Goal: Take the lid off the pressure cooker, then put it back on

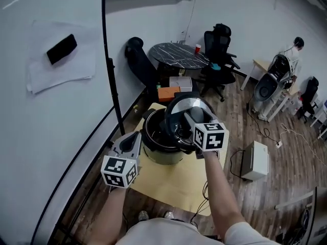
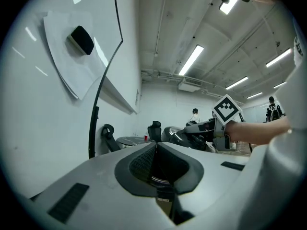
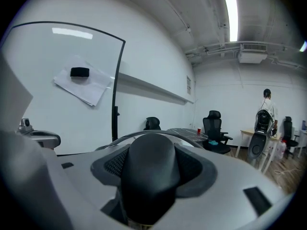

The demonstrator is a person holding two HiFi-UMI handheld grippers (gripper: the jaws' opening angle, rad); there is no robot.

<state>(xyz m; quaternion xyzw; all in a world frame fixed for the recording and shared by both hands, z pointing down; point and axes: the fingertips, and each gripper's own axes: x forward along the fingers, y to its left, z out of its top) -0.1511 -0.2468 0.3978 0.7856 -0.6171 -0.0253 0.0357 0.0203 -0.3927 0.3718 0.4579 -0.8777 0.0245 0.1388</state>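
Holding the lid (image 1: 185, 107) tilted over the cooker (image 1: 156, 149), right hand-held gripper (image 1: 188, 118) grasps it — left one (image 1: 136, 136) clenched.

Bright, even light comes from ceiling strip lamps (image 3: 230, 13), which streak glare across the whiteboard (image 1: 51, 116). Shadows are faint. Both gripper views bulge toward black rounded corners, and the close lid handle (image 3: 148, 171) looks soft.

Showed white wall (image 1: 61, 116) with papers (image 1: 56, 68) at upper left, dark round table (image 1: 179, 55) and black chairs (image 1: 217, 40) top centre, wood floor (image 1: 286, 182) right.
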